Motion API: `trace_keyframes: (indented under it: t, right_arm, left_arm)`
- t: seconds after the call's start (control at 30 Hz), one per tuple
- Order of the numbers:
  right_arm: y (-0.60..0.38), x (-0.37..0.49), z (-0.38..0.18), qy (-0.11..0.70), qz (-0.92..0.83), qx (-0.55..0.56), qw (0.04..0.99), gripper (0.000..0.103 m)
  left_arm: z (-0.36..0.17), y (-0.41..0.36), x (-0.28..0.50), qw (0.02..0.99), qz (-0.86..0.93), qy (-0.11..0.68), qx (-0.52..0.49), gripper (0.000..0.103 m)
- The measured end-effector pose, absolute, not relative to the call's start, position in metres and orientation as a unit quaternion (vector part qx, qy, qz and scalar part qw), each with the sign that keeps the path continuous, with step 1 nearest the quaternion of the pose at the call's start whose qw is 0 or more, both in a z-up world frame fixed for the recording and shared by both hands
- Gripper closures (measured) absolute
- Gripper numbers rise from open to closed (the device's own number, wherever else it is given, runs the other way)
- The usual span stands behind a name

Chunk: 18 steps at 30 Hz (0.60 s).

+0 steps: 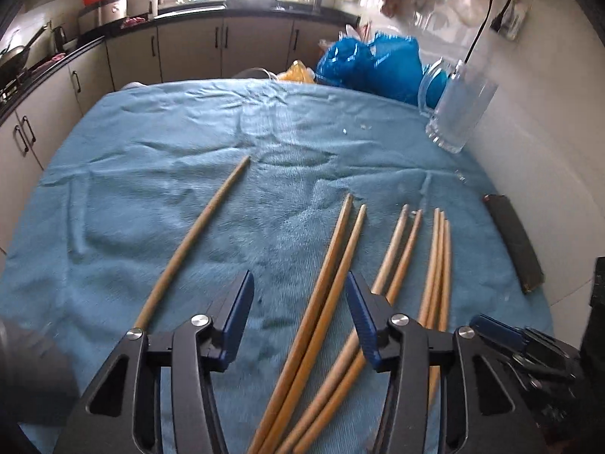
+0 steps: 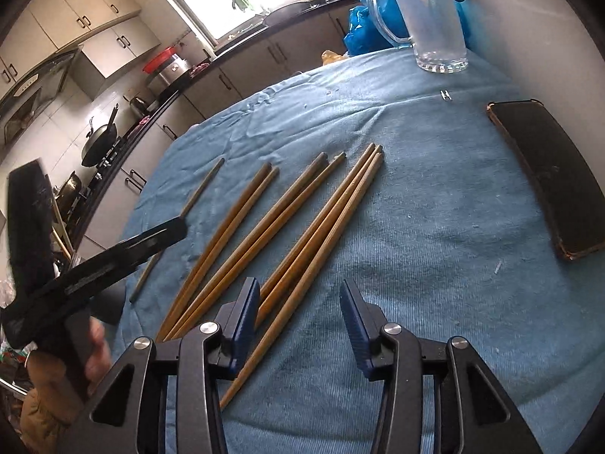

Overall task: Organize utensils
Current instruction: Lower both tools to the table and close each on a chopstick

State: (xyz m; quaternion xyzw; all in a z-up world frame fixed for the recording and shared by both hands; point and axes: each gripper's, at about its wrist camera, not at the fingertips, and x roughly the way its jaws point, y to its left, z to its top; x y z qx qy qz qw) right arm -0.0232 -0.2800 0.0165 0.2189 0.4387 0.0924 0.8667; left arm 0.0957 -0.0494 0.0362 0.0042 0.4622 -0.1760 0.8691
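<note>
A blue cloth (image 1: 159, 174) covers a table, and wooden chopsticks lie on it, tips pointing toward a clear glass mug (image 2: 431, 19) standing at the far right corner of the cloth. One single chopstick (image 1: 196, 242) lies apart, farthest from the mug. Nearer the mug lie a pair of chopsticks (image 1: 329, 276), then a second pair (image 1: 397, 257), then a bundle of three chopsticks (image 1: 438, 265) closest to the mug's side. A dark phone (image 2: 548, 178) lies flat on the cloth, on the near side of the mug.

The left gripper (image 1: 298, 321) hovers above the first pair, jaws wide and holding nothing. The right gripper (image 2: 300, 325) hovers beside the bundle of three, jaws wide and holding nothing, its left pad (image 2: 244, 321) over the bundle's near ends.
</note>
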Motion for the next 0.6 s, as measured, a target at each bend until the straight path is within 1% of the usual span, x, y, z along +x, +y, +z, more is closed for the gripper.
trace_keyframes:
  t: [0.17, 0.23, 0.5, 0.57, 0.6]
  right_arm:
    - [-0.281, -0.019, 0.013, 0.433, 0.104, 0.217, 0.868, 0.055]
    - [-0.281, -0.018, 0.012, 0.432, 0.105, 0.215, 0.870, 0.055]
    - [-0.277, -0.010, 0.009, 0.430, 0.108, 0.213, 0.871, 0.055]
    - [-0.275, -0.006, 0.007, 0.434, 0.105, 0.208, 0.870, 0.055]
    - [-0.274, -0.005, 0.007, 0.434, 0.102, 0.203, 0.872, 0.056]
  left_arm:
    - [0.019, -0.061, 0.113, 0.861, -0.184, 0.474, 0.013, 0.058]
    - [0.019, -0.064, 0.116, 0.866, -0.179, 0.467, 0.027, 0.062]
    - [0.016, -0.082, 0.120, 0.872, -0.160, 0.453, 0.089, 0.063]
    - [0.016, -0.082, 0.122, 0.871, -0.157, 0.457, 0.090, 0.064]
    - [0.017, -0.080, 0.123, 0.870, -0.153, 0.460, 0.086, 0.071]
